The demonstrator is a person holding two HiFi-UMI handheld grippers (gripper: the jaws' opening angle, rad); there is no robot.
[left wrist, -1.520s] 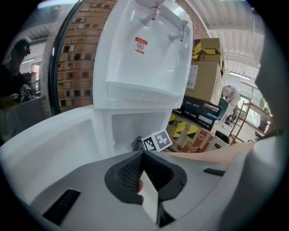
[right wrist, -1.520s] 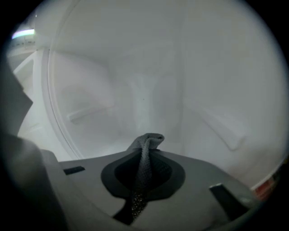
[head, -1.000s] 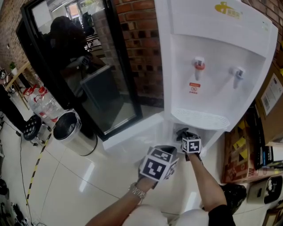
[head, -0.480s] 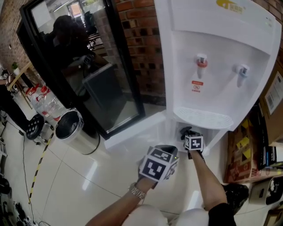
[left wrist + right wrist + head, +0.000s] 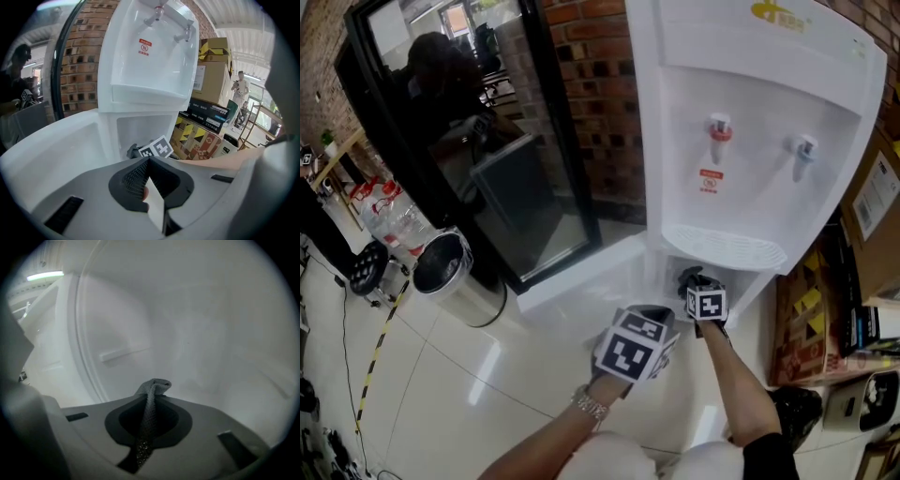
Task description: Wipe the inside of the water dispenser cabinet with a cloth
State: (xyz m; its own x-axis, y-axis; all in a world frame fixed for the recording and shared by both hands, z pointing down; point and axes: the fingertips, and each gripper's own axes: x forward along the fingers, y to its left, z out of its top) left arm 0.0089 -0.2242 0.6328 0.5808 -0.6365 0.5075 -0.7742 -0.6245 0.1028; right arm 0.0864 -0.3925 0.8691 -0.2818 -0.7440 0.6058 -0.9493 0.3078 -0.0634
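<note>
White cabinet walls (image 5: 197,324) surround the right hand-held gripper (image 5: 153,397) pinching a grey, netted cloth (image 5: 149,422).

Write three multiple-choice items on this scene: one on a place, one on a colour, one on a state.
1. Where is the right tool?
A. over the metal bin
B. inside the dispenser's cabinet
C. at the red tap

2. What colour is the cloth?
A. grey
B. yellow
C. red

3. How do the right tool's jaws stand?
A. wide apart, empty
B. shut on the cloth
C. shut, empty

Answers:
1 B: white cabinet walls fill the right gripper view.
2 A: the mesh strip between the jaws is grey.
3 B: the jaws pinch the cloth, and a fold of it sticks out past their tips.
</note>
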